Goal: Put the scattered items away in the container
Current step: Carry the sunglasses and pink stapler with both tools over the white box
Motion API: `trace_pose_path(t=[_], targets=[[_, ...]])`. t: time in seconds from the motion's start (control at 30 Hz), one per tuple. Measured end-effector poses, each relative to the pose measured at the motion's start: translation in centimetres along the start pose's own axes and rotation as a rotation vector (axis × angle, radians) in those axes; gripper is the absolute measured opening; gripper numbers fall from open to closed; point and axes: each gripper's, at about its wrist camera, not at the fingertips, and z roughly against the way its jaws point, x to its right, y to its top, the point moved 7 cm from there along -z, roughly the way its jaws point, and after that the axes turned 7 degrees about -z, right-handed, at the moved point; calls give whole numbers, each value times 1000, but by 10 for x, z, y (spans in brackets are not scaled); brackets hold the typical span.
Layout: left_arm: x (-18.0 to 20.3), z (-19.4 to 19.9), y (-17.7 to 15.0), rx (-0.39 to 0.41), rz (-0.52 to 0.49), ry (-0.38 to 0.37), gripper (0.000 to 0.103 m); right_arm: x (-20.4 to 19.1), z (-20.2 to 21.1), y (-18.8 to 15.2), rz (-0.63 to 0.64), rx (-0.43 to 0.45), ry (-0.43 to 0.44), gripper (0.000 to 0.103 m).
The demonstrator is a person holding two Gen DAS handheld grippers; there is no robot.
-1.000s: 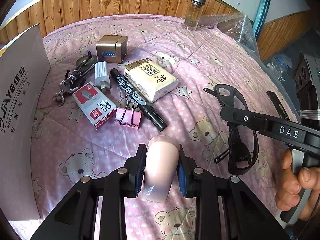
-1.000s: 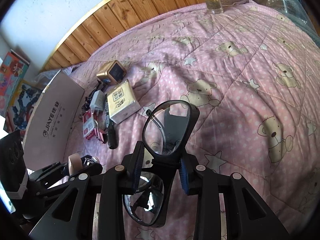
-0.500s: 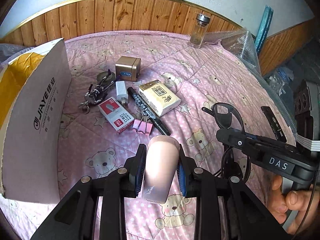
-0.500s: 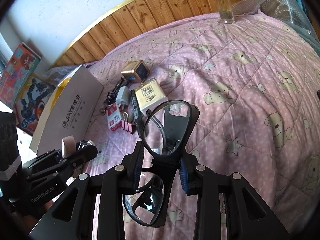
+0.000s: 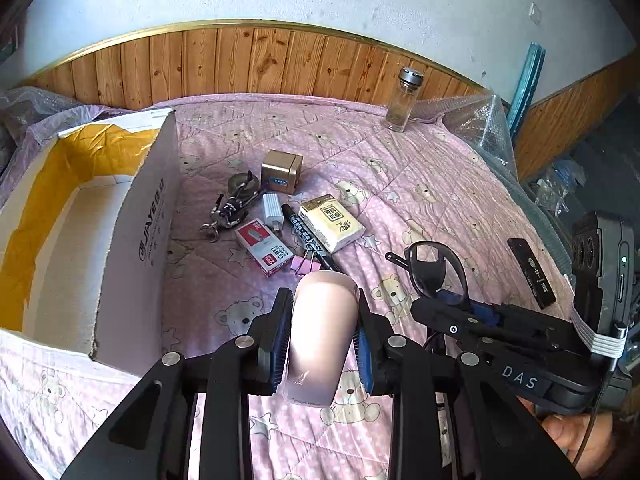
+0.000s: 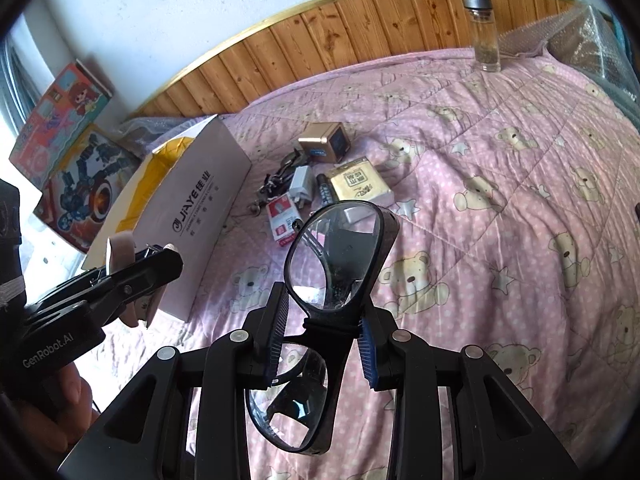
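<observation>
Pink roll [image 5: 322,332] sits clamped in the left gripper [image 5: 322,340]; black glasses [image 6: 334,264] are pinched by the right gripper [image 6: 322,338]. Carry both over the box [image 5: 132,216] at left frame, lower inside, then release. Only the left view shows the box's yellow-lined inside.

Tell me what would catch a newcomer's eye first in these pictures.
Probably the two loaded grippers: the left gripper clamps a pale pink roll, and the right gripper pinches black-framed glasses at the bridge, both above the pink bear-print quilt. Next, the open white box with yellow lining at the left, a cluster of small items beside it.
</observation>
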Motion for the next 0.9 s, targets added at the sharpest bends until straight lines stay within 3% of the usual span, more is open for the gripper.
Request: trace_pose_path(t=[0.9], targets=[[-66,79,-7,137,165,3,30,-127,20,-21,224,5,68,34]])
